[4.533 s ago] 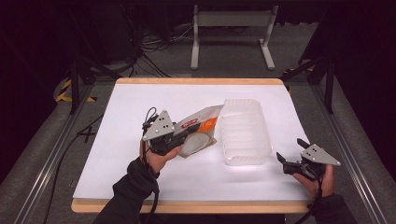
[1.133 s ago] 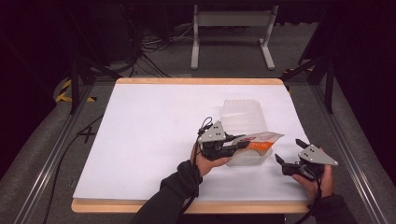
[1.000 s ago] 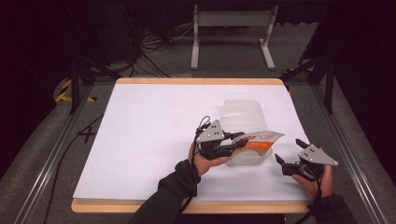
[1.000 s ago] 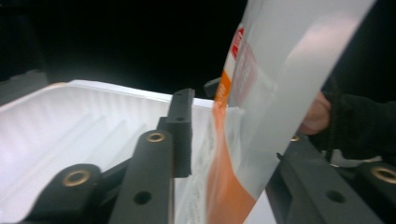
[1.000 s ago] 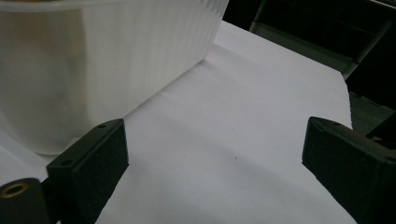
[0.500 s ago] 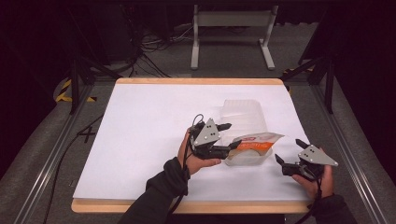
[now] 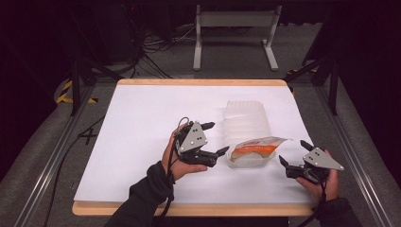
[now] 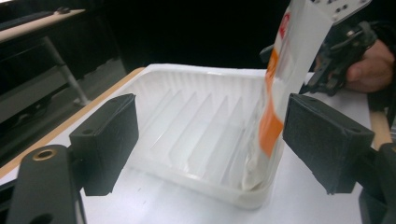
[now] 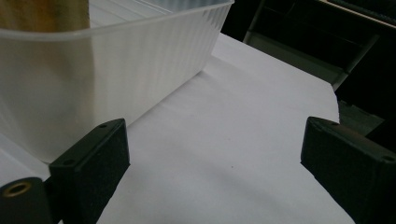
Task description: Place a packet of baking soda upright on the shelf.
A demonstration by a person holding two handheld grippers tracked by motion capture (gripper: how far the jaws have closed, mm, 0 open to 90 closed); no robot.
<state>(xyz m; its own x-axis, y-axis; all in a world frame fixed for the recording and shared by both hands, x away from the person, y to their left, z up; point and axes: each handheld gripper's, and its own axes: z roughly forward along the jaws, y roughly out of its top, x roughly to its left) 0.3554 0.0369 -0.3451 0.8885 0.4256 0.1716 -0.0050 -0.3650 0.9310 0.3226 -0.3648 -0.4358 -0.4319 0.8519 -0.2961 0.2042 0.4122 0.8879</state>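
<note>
1. Left tongs [image 7: 215, 140] rest low on the desk [image 7: 142, 118], jaws spread, holding nothing.
2. Right tongs [image 7: 294, 153] lie spread, empty.
3. Between them: one clear plastic tray [image 7: 246, 123] holding one orange-and-white pouch [image 7: 255, 147].

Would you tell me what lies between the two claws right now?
In the high view, the translucent plastic tray holding the orange-and-white packet.

A wooden-edged table [image 7: 142, 208] topped with a white sheet [image 7: 142, 123] stands on grey flooring. A clear, ribbed plastic tray [image 7: 247, 120] rests directly on the sheet, right of centre, its long side running away from the person. An orange-and-white packet [image 7: 255, 147] lies in the tray's near end, one end jutting over the rim.
</note>
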